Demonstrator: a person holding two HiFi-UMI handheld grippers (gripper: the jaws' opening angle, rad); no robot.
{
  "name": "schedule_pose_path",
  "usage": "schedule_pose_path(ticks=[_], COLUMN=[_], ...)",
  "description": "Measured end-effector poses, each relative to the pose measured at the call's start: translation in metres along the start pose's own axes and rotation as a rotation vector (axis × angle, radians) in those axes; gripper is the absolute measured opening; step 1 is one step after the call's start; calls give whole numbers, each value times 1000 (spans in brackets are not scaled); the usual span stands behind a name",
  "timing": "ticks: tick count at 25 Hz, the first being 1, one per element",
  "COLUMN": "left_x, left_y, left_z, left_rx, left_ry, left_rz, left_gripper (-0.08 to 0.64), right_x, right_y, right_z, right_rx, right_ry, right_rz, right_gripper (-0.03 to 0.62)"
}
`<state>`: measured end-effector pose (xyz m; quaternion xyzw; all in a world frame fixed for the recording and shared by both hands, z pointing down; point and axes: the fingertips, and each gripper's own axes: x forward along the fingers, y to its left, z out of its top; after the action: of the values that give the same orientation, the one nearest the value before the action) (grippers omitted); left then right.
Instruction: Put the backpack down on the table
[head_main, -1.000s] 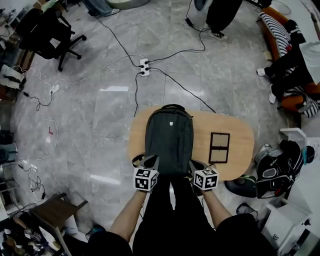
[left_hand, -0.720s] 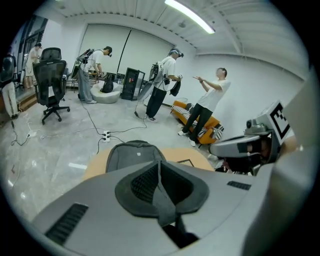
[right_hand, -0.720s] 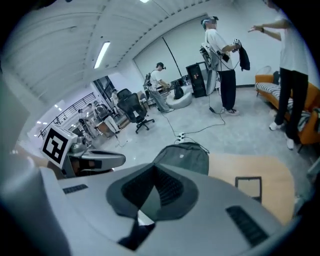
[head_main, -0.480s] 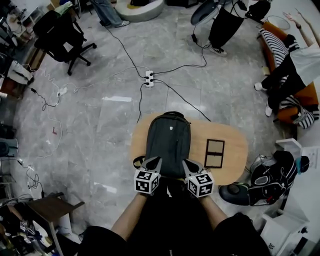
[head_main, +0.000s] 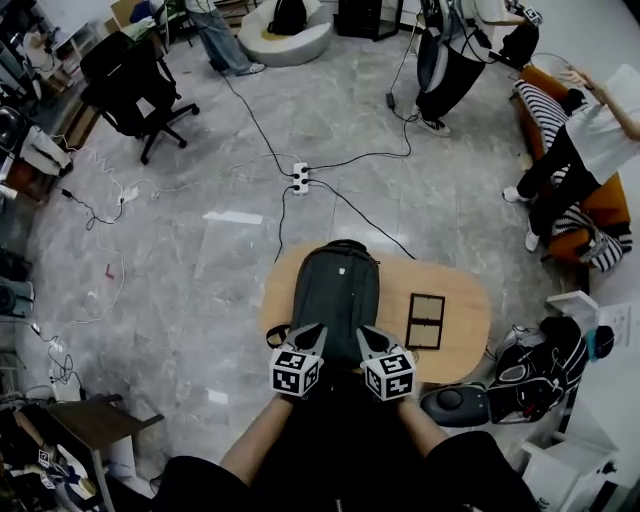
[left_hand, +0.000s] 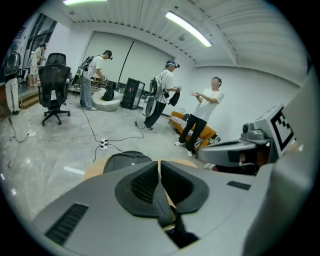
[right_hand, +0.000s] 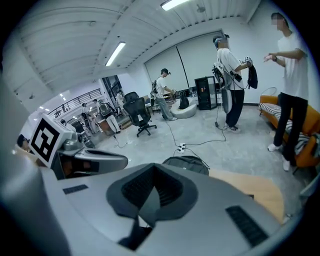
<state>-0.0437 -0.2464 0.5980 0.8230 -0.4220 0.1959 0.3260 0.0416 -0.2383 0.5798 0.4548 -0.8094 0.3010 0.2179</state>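
Clearly the dark grey fabric backpack (head_main: 336, 290) already lies lengthwise on the oval light-wood table (head_main: 462, 300), its carry-handle end away from me and its near end at the table's near edge. Whether that near end rests fully on the wood or hangs slightly from my grip I cannot tell.

My left gripper (head_main: 315, 332) has its jaws pressed together on a dark strap (left_hand: 163, 212), which hangs down from between the pads in the left gripper view. My right gripper (head_main: 364, 334) is likewise clamped on a second dark strap (right_hand: 146, 202). I take both for the bag's shoulder straps. The two grippers sit side by side, just at the bag's near end.

To finish well, I judge I should lower both hands together and level, so the bag settles square and does not twist toward one side. I want the near end well onto the wood, not overhanging, since a bag with weight at that end could slide off toward me. A flat black rectangular frame (head_main: 425, 320) lies just beside the bag on my right, so I should keep the bag from drifting that way. Only when both straps go slack should I ease the jaws apart.
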Motion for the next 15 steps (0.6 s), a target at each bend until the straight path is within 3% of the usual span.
schedule_pose_path(ticks=[15], left_x=[-1], left_y=[-2], left_z=[3], left_rx=[13], left_ry=[4], left_rz=[-16], left_gripper=[28], right_x=[-9], right_y=[-4], right_z=[8], right_rx=[6], right_ry=[-33], right_rz=[-28], right_gripper=[9])
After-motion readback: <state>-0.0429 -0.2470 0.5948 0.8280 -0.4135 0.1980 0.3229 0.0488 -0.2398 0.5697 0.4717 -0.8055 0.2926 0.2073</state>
